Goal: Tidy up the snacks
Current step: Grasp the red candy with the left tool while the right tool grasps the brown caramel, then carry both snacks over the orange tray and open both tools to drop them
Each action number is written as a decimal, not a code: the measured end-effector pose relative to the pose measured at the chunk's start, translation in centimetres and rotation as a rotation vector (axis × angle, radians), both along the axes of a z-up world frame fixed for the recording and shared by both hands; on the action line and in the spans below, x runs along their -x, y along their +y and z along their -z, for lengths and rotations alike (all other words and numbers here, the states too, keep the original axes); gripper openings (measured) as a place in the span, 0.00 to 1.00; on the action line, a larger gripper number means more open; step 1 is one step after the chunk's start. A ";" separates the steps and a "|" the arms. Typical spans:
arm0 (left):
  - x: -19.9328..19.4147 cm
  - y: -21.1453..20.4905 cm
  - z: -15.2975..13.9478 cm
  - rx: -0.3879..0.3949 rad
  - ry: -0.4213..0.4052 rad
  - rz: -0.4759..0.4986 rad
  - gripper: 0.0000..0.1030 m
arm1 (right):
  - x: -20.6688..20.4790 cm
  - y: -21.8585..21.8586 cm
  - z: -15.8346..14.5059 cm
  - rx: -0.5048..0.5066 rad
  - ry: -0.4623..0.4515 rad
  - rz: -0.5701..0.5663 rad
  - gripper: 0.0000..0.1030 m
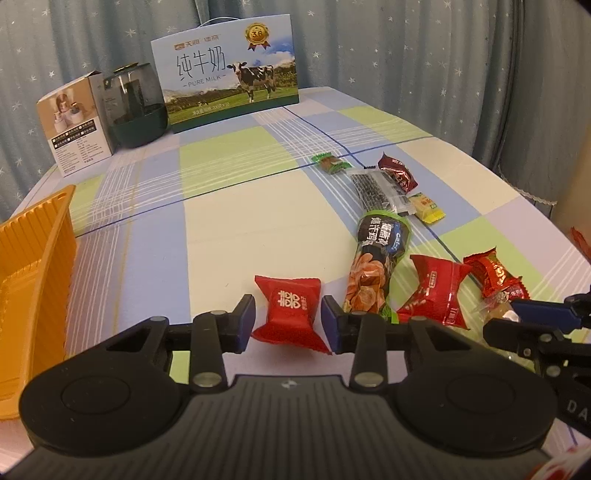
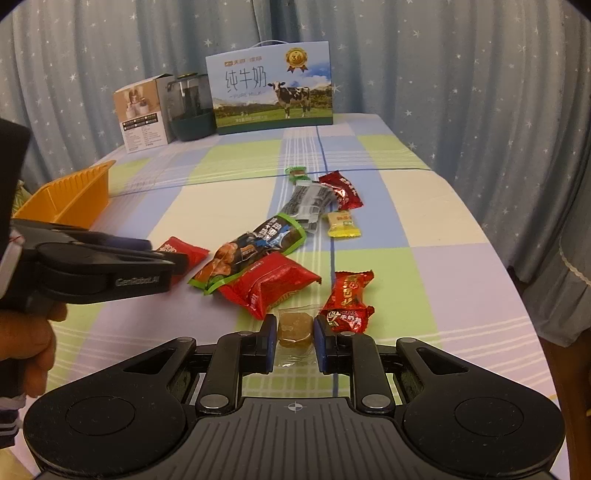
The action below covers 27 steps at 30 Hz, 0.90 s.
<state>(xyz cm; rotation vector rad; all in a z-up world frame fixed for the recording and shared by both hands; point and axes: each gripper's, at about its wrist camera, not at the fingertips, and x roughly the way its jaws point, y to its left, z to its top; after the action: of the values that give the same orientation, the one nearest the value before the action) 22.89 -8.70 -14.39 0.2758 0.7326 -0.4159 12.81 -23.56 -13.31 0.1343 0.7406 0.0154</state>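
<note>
Star-print curtains are backing a checked counter (image 1: 229, 221) where the left gripper (image 1: 288, 320) is pinching a red candy (image 1: 290, 306) and the right gripper (image 2: 294, 341) is clamping a brown sweet (image 2: 294, 329), both likely heading for the orange tray (image 1: 33, 266) at the left.

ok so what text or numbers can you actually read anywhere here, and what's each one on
"PURE MILK": milk carton box, under three large Chinese characters.
"3.6": gold medal badge on that box.
"GenRobot.AI": side of the left gripper, somewhat blurred.
"DA": partly cut off, on the right gripper.
Red double-happiness character: red candy.
Print on the white product box and other snack wrappers: too small or blurred.
</note>
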 end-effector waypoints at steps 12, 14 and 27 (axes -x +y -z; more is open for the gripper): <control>0.6 0.6 -0.5 0.006 0.016 -0.012 0.18 | 0.2 0.5 -1.0 0.009 -0.044 -0.010 0.21; 1.0 1.2 -1.0 0.026 0.013 -0.025 0.18 | 0.2 0.5 -1.3 0.010 -0.054 -0.010 0.21; 3.4 5.4 -5.9 0.094 -0.063 -0.106 0.18 | -0.7 2.6 -4.7 -0.038 -0.115 -0.080 0.21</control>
<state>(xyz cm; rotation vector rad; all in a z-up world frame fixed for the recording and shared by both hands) 19.45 -3.33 -8.45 0.1601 0.6611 -0.3385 13.55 -20.96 -8.62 0.1385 0.6303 0.1125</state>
